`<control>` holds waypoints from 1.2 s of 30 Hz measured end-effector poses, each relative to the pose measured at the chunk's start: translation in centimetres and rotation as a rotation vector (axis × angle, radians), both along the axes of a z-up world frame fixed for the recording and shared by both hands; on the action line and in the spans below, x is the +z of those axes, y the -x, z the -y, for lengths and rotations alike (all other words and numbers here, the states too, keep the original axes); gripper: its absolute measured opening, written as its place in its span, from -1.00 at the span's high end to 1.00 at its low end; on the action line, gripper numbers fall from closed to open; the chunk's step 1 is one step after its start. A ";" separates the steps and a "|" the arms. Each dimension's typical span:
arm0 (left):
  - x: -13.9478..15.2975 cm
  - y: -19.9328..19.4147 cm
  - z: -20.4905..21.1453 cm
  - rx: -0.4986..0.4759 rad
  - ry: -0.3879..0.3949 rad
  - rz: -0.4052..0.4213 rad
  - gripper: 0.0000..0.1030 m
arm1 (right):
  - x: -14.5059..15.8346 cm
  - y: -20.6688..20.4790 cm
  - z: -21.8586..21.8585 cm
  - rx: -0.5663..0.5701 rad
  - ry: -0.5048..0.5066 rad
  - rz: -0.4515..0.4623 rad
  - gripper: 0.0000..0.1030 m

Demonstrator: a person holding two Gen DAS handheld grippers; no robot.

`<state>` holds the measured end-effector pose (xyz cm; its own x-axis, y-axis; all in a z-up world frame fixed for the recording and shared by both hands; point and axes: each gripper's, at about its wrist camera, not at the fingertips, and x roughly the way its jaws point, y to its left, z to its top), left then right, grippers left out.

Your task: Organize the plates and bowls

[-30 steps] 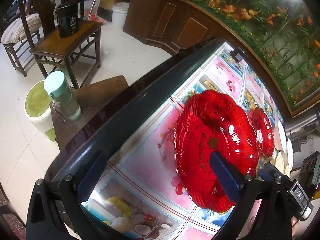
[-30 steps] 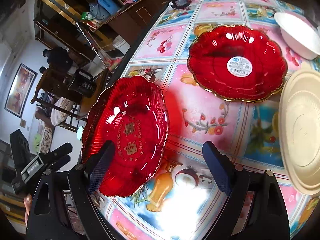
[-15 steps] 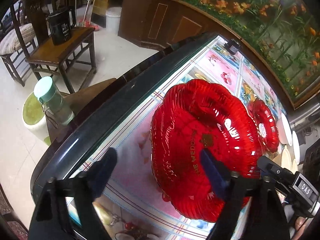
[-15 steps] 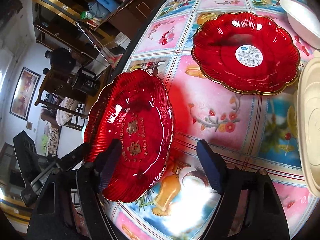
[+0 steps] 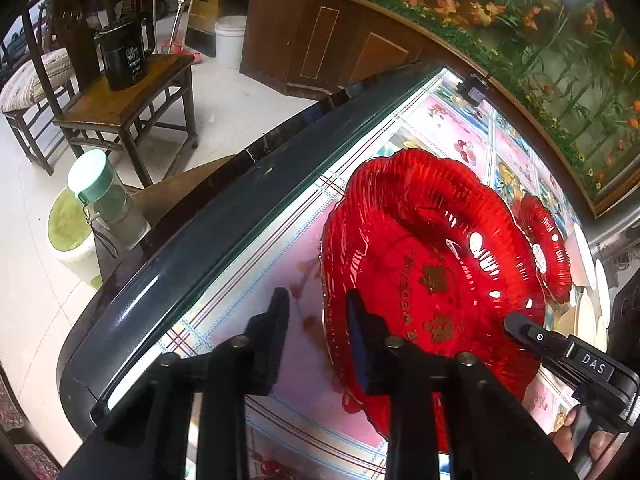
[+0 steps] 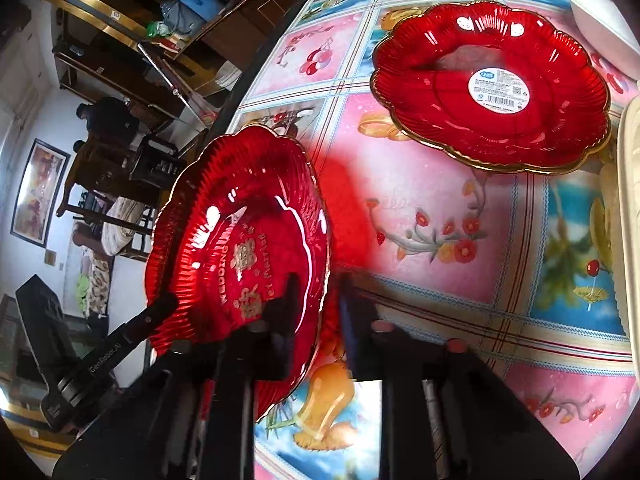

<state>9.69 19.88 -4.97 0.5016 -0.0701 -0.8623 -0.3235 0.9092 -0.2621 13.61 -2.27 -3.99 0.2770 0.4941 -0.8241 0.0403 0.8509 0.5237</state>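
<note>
The left tool [image 5: 318,312] and right tool [image 6: 316,294] had just closed, each pinching an opposite rim of the near red plate [image 6: 240,248] over the counter [image 6: 420,208], with a second red plate [image 6: 492,88] lying beyond it.

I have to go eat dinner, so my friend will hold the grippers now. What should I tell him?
Left gripper: jaws have just been closing around the lettered red plate's rim; a firm pinch cannot be confirmed.
Right gripper: jaws have just been closing and are shut on the same plate's opposite rim.
Things: the stickered red plate lies flat farther along the table; a cream plate and a white bowl sit at the right edge.
Done: both grippers are on the lettered plate.
Left: nothing is stacked yet. Probably lift it and stack it with the stickered one, then sort the rest.
</note>
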 end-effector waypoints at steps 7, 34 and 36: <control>0.1 0.0 1.0 -0.050 -0.033 0.031 0.85 | 0.0 0.1 -0.5 0.005 0.071 0.047 0.82; 2.1 6.0 -1.9 -0.044 -0.034 0.077 0.89 | 1.8 5.4 -4.4 0.083 0.095 0.125 0.82; 1.9 6.5 -2.2 -0.035 -0.040 0.075 0.89 | 1.6 5.8 -4.9 0.092 0.087 0.122 0.82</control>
